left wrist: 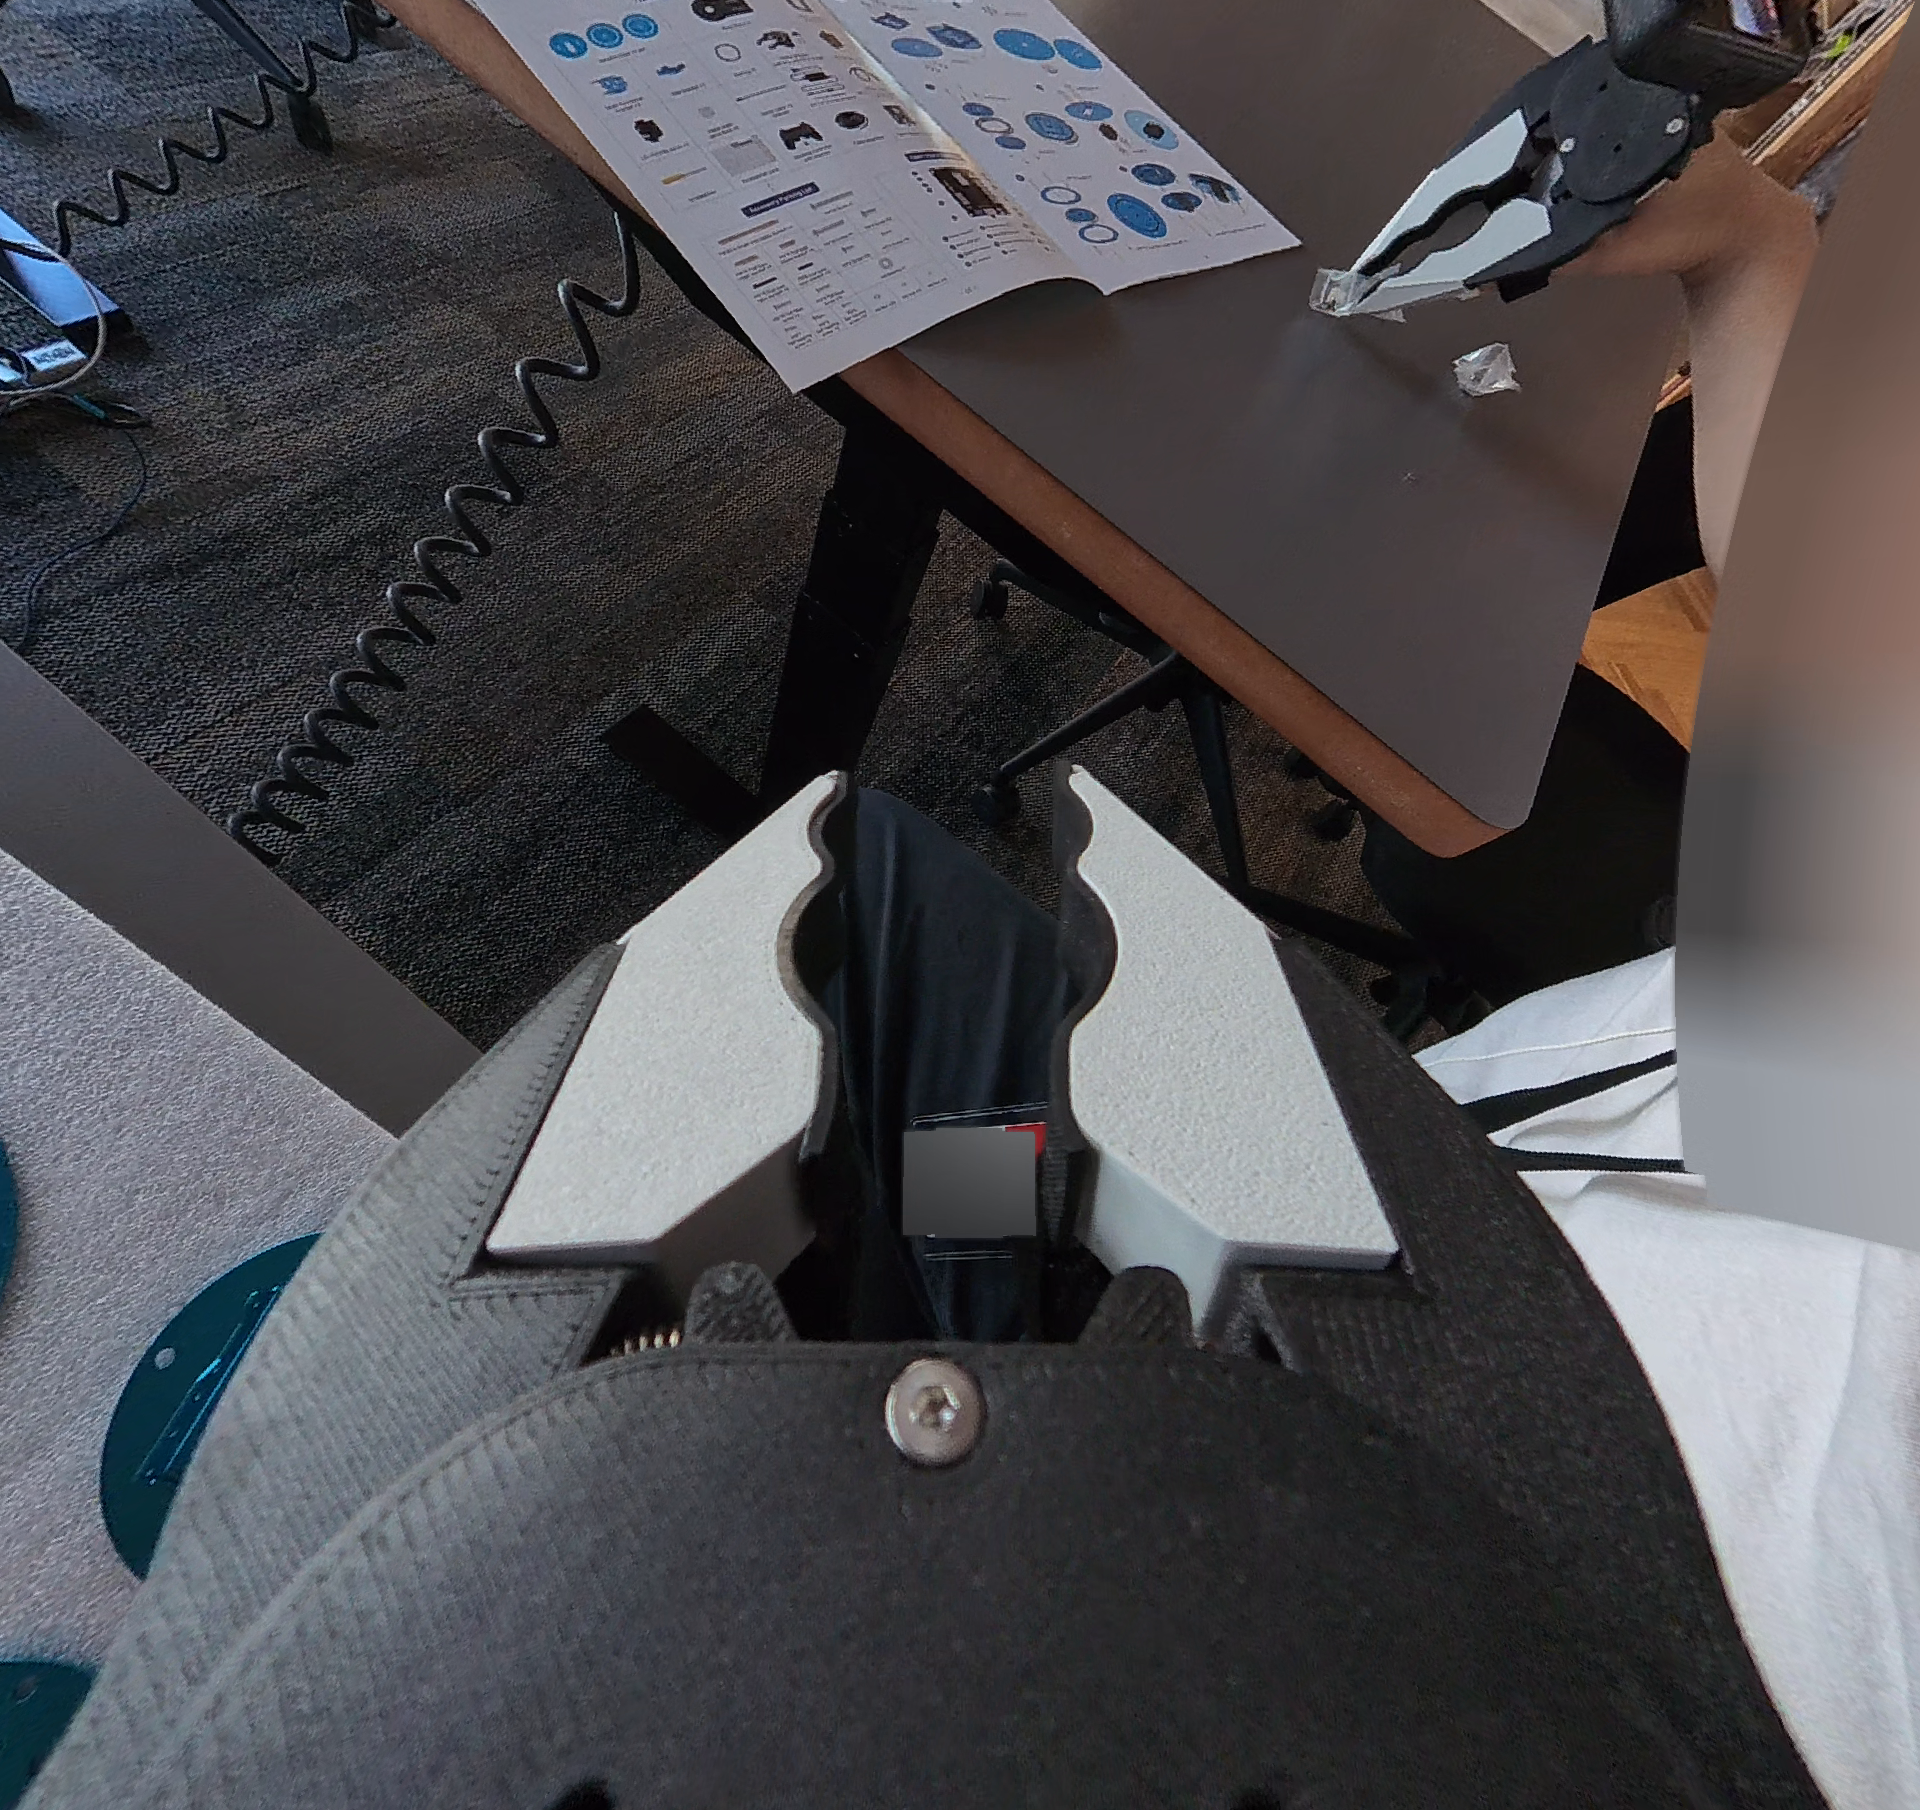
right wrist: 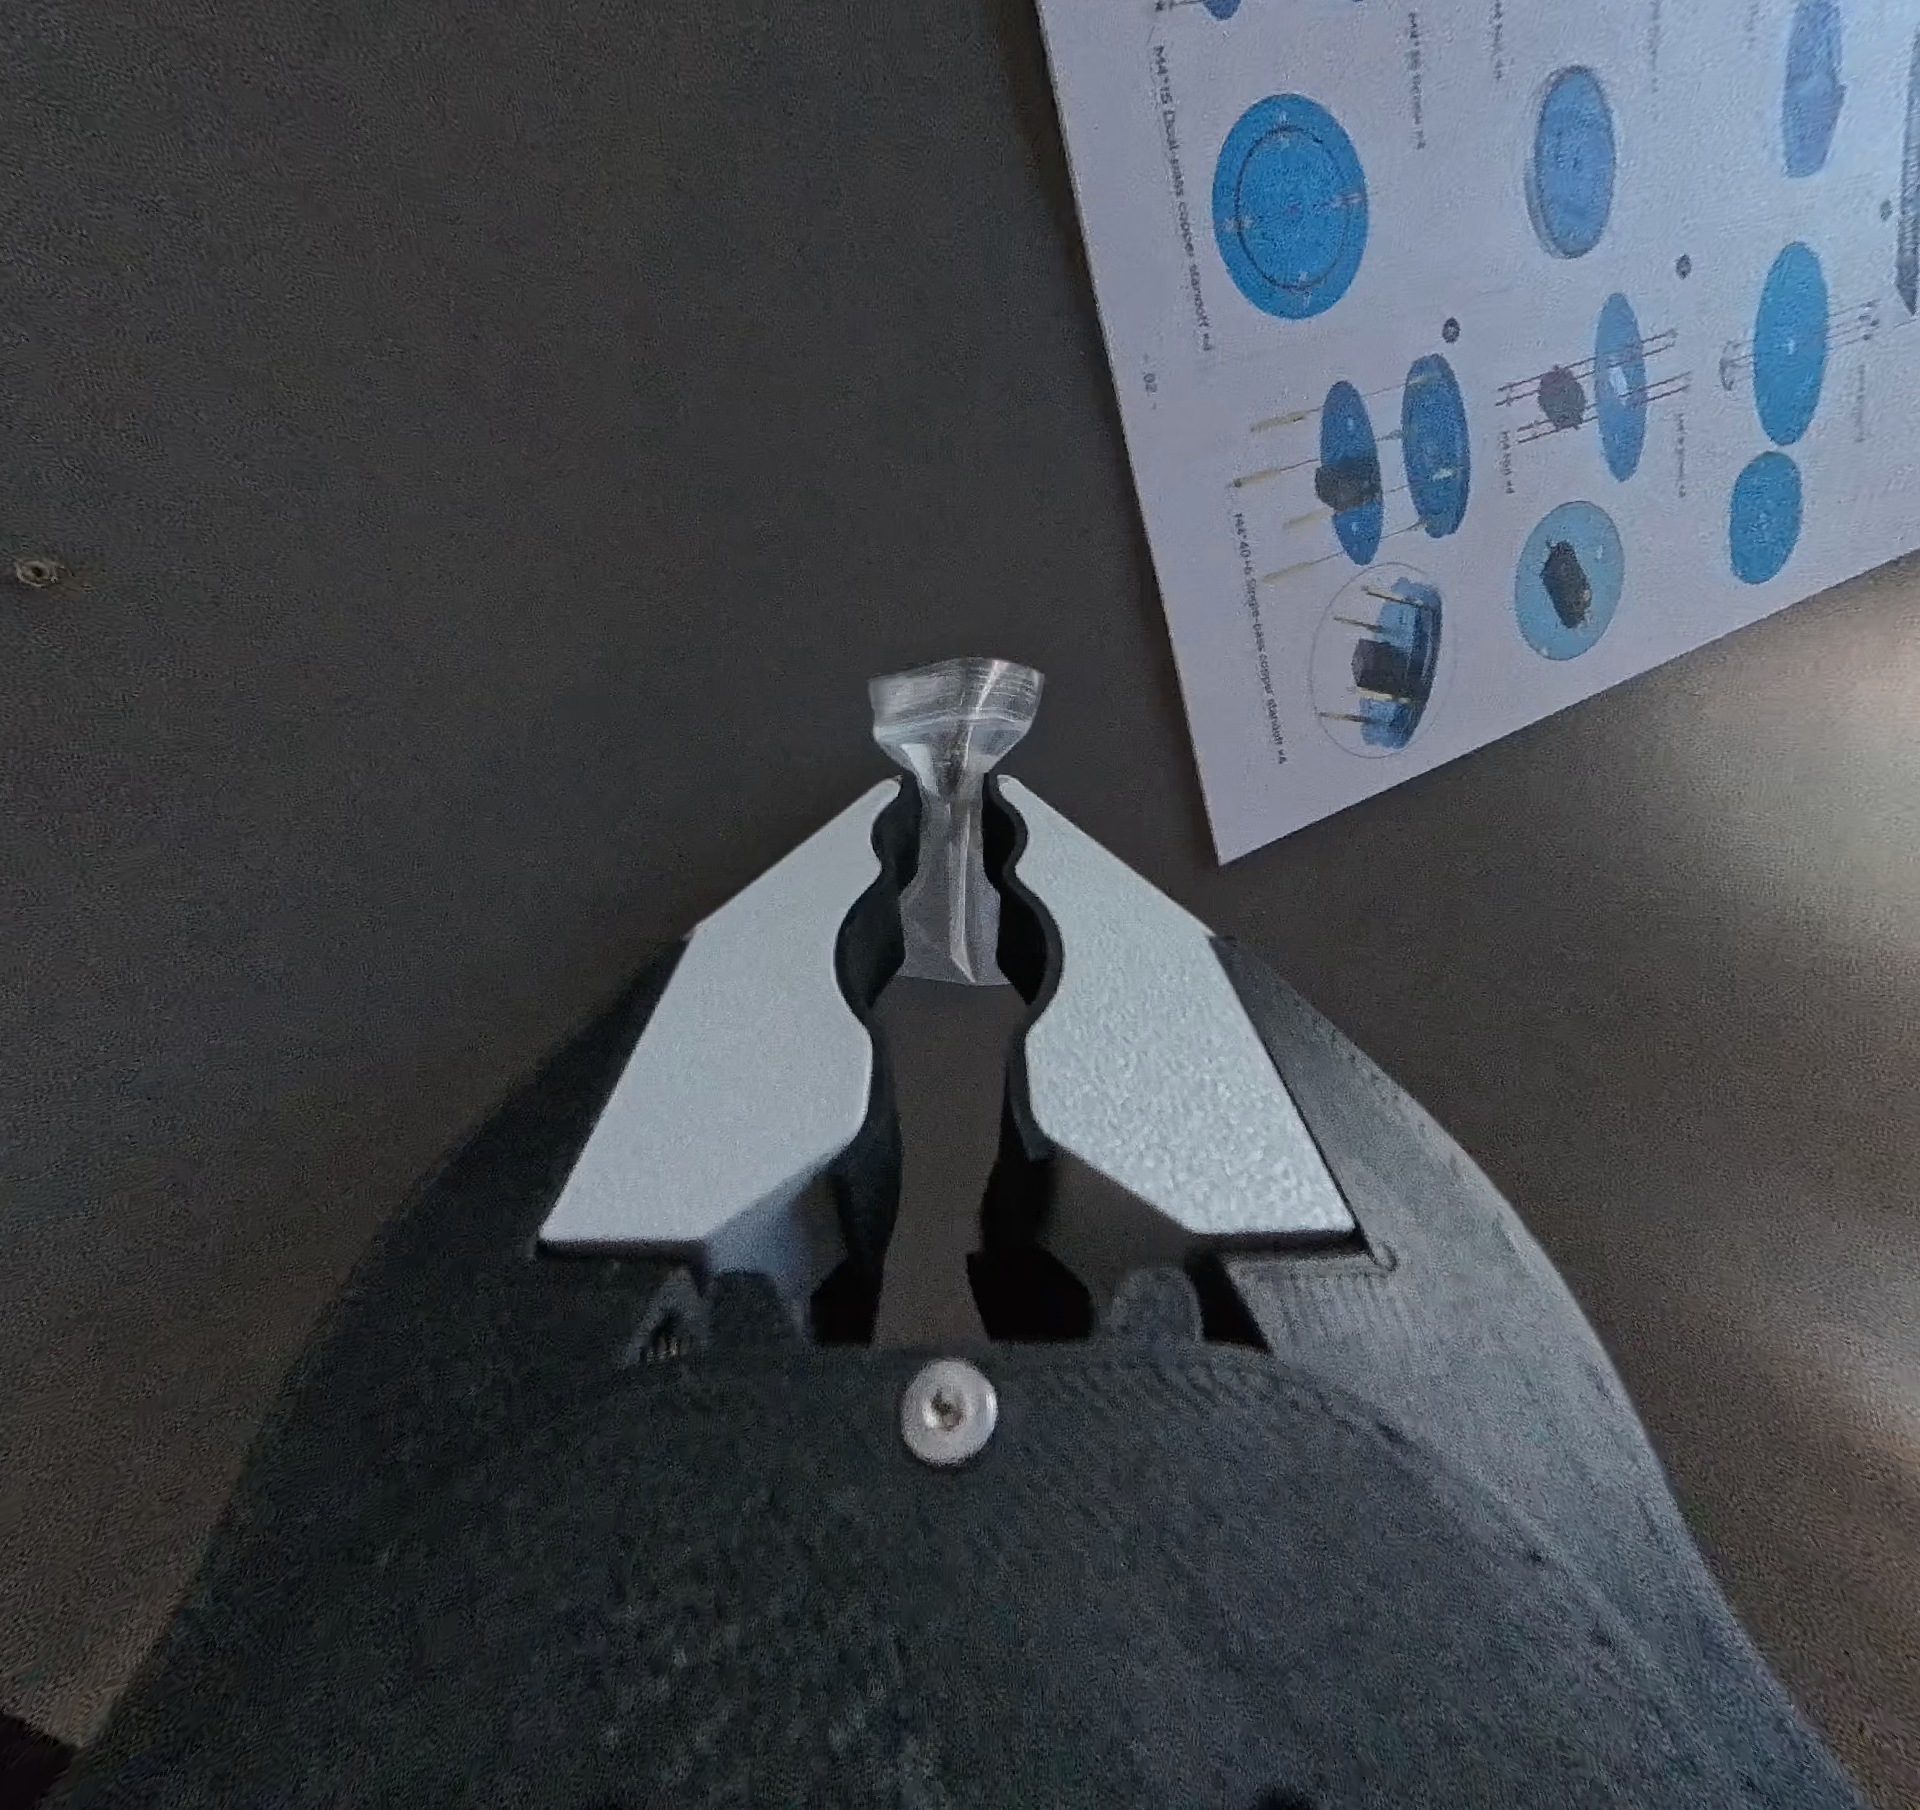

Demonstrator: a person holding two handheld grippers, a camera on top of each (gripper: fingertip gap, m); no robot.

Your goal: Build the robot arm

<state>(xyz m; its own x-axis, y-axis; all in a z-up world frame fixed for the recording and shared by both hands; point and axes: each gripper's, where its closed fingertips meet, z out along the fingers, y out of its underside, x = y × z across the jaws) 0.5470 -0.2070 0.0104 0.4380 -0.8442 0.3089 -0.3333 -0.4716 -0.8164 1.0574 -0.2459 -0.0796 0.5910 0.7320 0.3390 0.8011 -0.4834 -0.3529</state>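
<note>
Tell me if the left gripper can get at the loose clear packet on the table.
Probably not as it stands: the left gripper hangs off the table, open, far from the loose packet; the right gripper is much nearer.

office | grey carpet (left wrist: 343, 472) | desk (left wrist: 1351, 534) | wheeled chair base (left wrist: 1122, 700) | open manual (left wrist: 862, 129)

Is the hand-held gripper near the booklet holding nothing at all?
No, the right hand-held gripper is pinching a small clear plastic bag between its fingertips, above the dark table.
</note>
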